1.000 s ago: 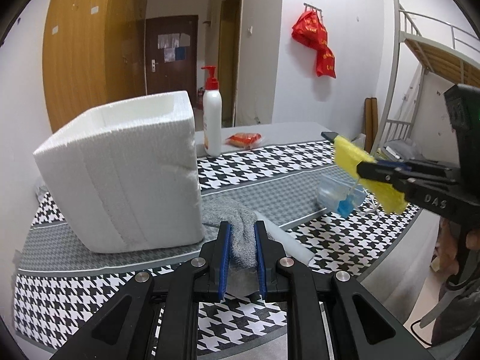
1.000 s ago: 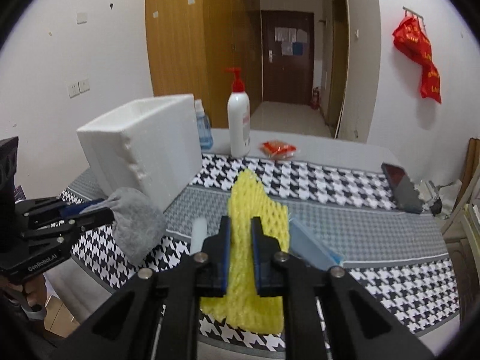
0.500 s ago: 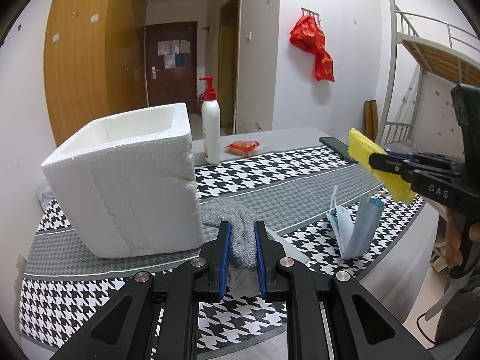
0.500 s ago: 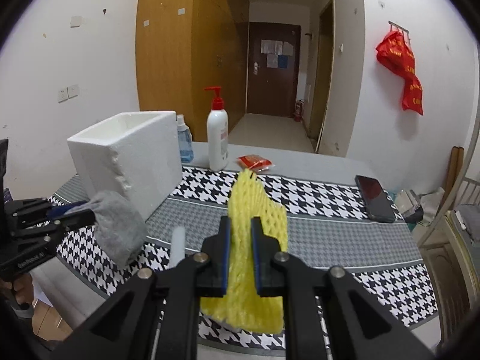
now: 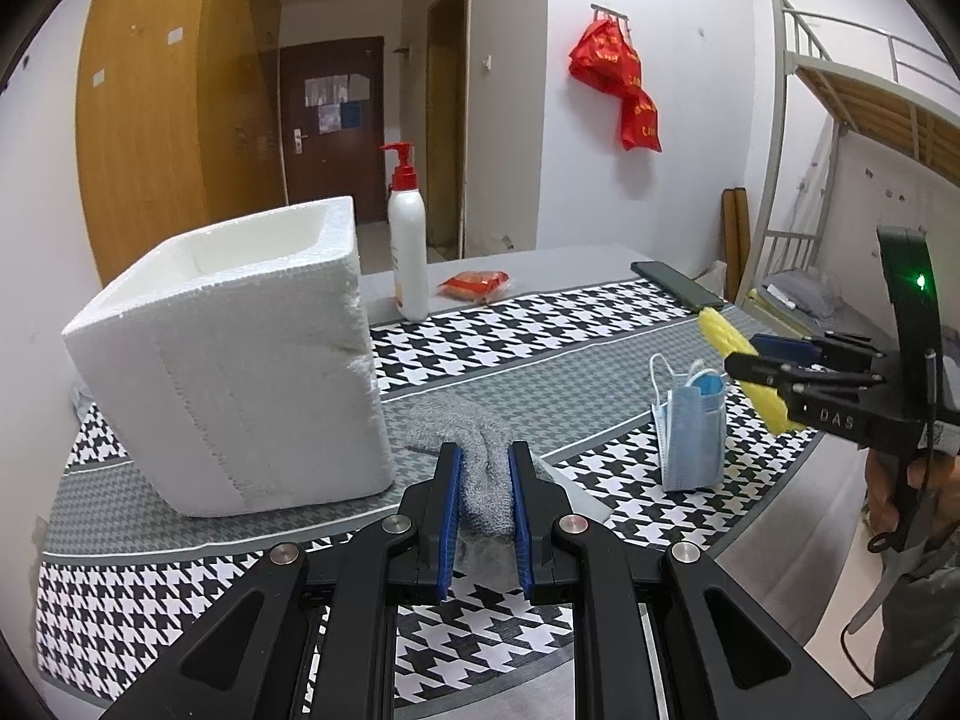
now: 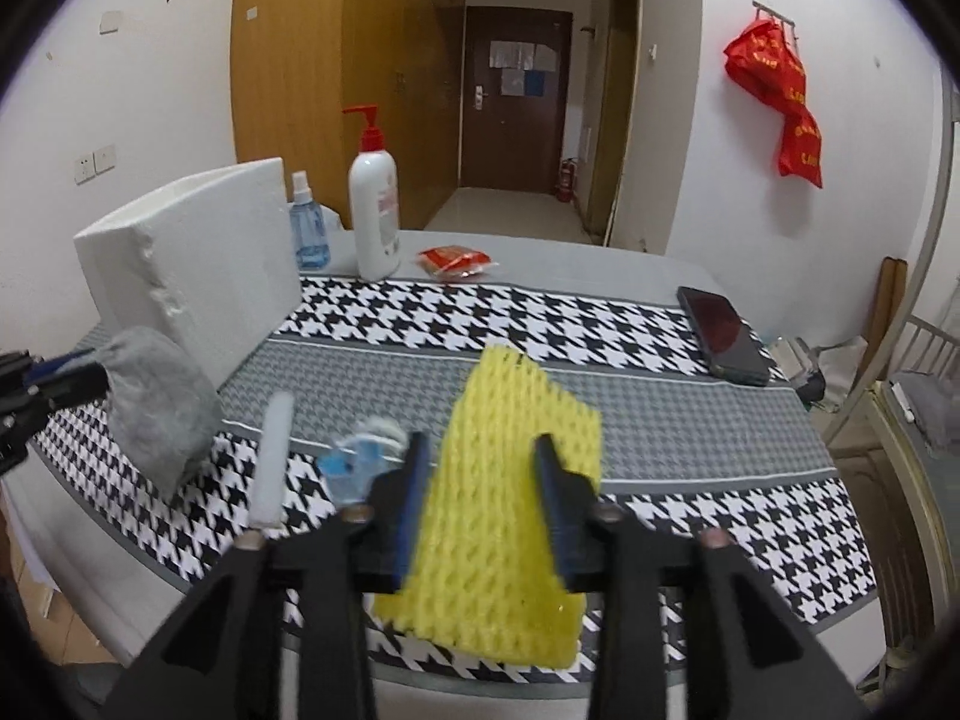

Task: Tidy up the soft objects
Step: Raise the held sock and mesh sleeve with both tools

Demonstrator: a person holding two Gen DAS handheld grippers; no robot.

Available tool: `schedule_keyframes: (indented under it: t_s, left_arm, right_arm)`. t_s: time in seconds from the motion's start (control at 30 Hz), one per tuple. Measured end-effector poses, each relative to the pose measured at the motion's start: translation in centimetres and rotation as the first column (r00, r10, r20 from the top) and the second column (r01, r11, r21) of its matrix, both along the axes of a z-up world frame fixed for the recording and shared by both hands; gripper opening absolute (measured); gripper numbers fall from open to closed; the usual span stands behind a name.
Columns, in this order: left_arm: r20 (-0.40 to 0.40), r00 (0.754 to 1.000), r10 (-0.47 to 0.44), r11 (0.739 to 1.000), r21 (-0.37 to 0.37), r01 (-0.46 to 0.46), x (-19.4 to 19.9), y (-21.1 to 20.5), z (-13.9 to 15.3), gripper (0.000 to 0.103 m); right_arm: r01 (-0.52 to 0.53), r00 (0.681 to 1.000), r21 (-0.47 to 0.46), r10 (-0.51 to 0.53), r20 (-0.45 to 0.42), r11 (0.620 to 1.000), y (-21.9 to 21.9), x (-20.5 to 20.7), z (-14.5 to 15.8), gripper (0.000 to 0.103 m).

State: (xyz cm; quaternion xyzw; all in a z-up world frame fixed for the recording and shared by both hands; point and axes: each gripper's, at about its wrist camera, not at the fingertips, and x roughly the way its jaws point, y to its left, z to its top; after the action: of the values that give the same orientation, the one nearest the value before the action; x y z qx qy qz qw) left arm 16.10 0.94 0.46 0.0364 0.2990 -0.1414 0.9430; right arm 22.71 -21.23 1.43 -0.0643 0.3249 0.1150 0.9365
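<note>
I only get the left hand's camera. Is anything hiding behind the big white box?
Observer: Yes. In the right wrist view a small blue spray bottle stands behind the white foam box, next to the pump bottle.
Child: Is the yellow thing squeezed tight?
Observer: No. The right gripper has its jaws opening, and the yellow foam net sits between them without looking pinched.
Child: What's the white bit at the bottom of my picture?
Observer: A white foam tube, lying flat beside the blue face mask.
</note>
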Motion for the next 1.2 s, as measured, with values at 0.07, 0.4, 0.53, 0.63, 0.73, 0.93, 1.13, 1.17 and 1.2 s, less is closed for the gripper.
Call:
schedule_keyframes:
  t_s: [0.07, 0.4, 0.53, 0.63, 0.73, 0.93, 1.13, 1.17, 1.2]
  left_arm:
    - [-0.006, 1.0, -0.002, 1.0, 0.002, 0.002, 0.1, -0.1, -0.1, 0.017]
    - [-0.021, 1.0, -0.016, 1.0, 0.014, 0.017, 0.6, -1.1, -0.5, 0.017]
    - [-0.024, 1.0, -0.018, 1.0, 0.017, 0.019, 0.6, -1.1, -0.6, 0.017]
    - [-0.03, 0.999, -0.013, 1.0, 0.016, 0.014, 0.8, -1.0, -0.8, 0.017]
    - [-0.032, 0.999, -0.01, 1.0, 0.014, 0.011, 0.9, -0.9, -0.8, 0.017]
    - [-0.036, 0.999, -0.014, 1.0, 0.01, 0.014, 0.8, -0.9, -1.1, 0.017]
    - [-0.023, 1.0, -0.007, 1.0, 0.003, 0.007, 0.7, -0.7, -0.6, 0.017]
    - [-0.015, 1.0, -0.005, 1.0, 0.003, 0.005, 0.6, -0.7, -0.4, 0.017]
    - [-0.011, 1.0, -0.003, 1.0, 0.003, 0.003, 0.5, -0.6, -0.3, 0.017]
  right_arm:
    - [0.008, 1.0, 0.009, -0.008, -0.002, 1.0, -0.7, -0.4, -0.4, 0.052]
    - [0.061, 0.993, -0.032, -0.064, -0.102, 0.998, -2.1, -0.2, -3.5, 0.052]
    - [0.065, 0.987, -0.038, -0.07, -0.145, 0.997, -1.9, 0.5, -5.0, 0.052]
    - [0.072, 0.982, -0.05, -0.08, -0.173, 0.996, -1.9, 1.0, -5.9, 0.052]
    - [0.078, 0.981, -0.046, -0.084, -0.177, 0.996, -2.2, 1.1, -6.2, 0.051]
    - [0.082, 0.978, 0.002, -0.08, -0.193, 0.997, -2.9, 1.1, -6.4, 0.034]
    - [0.12, 0.979, 0.034, -0.113, -0.17, 0.992, -3.9, 1.0, -5.0, 0.01]
    - [0.117, 0.983, 0.037, -0.11, -0.15, 0.992, -3.8, 0.7, -4.3, 0.01]
    - [0.116, 0.986, 0.05, -0.108, -0.13, 0.992, -3.9, 0.3, -3.6, 0.01]
